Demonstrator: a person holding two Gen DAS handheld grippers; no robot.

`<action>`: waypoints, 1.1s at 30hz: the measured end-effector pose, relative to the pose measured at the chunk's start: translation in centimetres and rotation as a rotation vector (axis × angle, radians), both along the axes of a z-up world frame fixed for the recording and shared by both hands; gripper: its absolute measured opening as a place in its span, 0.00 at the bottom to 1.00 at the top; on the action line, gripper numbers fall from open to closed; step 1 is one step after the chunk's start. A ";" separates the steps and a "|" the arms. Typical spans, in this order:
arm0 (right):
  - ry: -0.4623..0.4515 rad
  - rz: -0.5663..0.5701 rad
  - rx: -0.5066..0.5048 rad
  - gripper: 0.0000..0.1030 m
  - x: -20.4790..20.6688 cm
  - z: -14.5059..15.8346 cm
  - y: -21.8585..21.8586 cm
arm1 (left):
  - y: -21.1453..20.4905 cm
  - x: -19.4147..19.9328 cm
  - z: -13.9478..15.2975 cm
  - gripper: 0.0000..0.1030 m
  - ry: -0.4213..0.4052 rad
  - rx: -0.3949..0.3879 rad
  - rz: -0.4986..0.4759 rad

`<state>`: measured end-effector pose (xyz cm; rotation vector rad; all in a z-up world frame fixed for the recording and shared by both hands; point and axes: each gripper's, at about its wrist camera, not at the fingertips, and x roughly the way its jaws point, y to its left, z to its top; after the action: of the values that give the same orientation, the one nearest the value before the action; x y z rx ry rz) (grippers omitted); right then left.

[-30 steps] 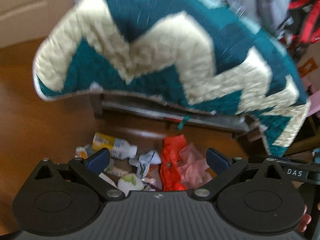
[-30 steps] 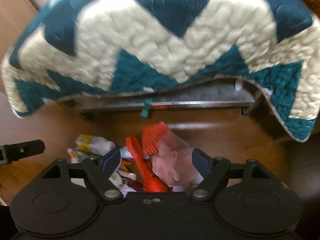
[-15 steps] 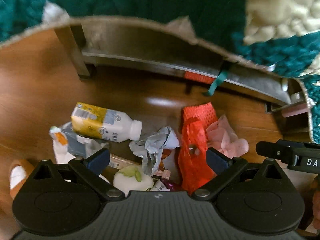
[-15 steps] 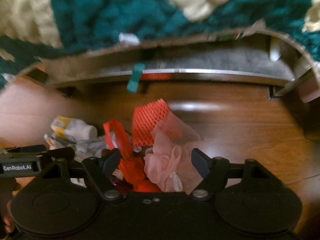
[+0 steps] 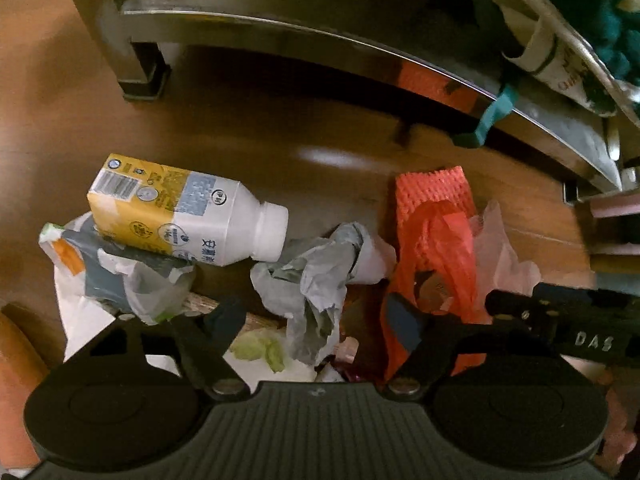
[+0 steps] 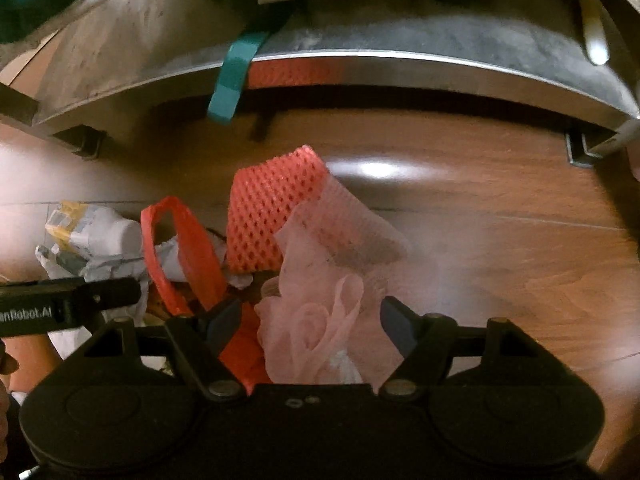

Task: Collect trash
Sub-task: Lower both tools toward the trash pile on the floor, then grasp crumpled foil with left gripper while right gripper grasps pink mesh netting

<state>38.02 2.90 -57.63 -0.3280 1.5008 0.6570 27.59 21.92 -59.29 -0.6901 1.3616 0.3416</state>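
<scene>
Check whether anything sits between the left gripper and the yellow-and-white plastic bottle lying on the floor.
Partly. The yellow-and-white plastic bottle rests on a crumpled white and grey plastic bag, which lies between it and the open left gripper. Nothing covers the bottle from above.

Glossy brown wooden floor (image 5: pixel 248 120) under a metal furniture frame (image 6: pixel 400 60).

The white wrapper (image 5: pixel 100 320) by the floor's (image 5: pixel 280 128) left edge goes under the left gripper (image 5: pixel 316 322), so its bottom is hidden. The pink bag (image 6: pixel 320 320) is blurry and slips behind the right gripper (image 6: pixel 310 318). The bottle (image 6: pixel 96 228) is partly hidden. Its label is too small to read. The teal cloth (image 5: pixel 612 20) is cut off at the top corner, maybe a blanket.
</scene>
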 end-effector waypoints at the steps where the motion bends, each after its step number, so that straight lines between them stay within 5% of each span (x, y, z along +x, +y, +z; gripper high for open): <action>1: -0.002 0.006 -0.004 0.72 -0.1 -0.1 -0.1 | 0.1 0.1 -0.2 0.73 -0.002 -0.001 0.003; 8: -0.008 0.015 -0.018 0.68 -0.6 -1.3 0.5 | 0.3 0.3 -1.4 0.52 -0.011 -0.054 0.034; 10: -0.014 0.025 -0.026 0.60 -0.8 -1.5 0.7 | 0.3 0.3 -1.6 0.40 -0.010 -0.060 0.036; 11: -0.016 0.031 -0.034 0.43 -1.0 -1.6 0.7 | 0.4 0.3 -1.7 0.35 -0.011 -0.069 0.043; 12: -0.017 0.039 -0.048 0.37 -1.1 -1.7 0.8 | 0.5 0.2 -1.8 0.34 -0.013 -0.076 0.054; 20: -0.040 0.070 -0.084 0.17 -1.5 -0.5 0.9 | 0.5 -0.2 -1.4 0.20 -0.013 -0.080 0.073; 27: -0.088 0.075 -0.094 0.13 -0.9 3.9 0.2 | 0.3 -0.6 1.1 0.13 0.003 -0.044 0.055; 33: -0.143 0.067 -0.065 0.12 -0.9 10.2 -0.9 | -0.2 -1.2 6.1 0.12 -0.028 -0.011 0.027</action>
<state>37.14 1.95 -47.39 -0.4671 1.3811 0.6260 26.42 21.77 -53.16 -0.7208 1.3291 0.3448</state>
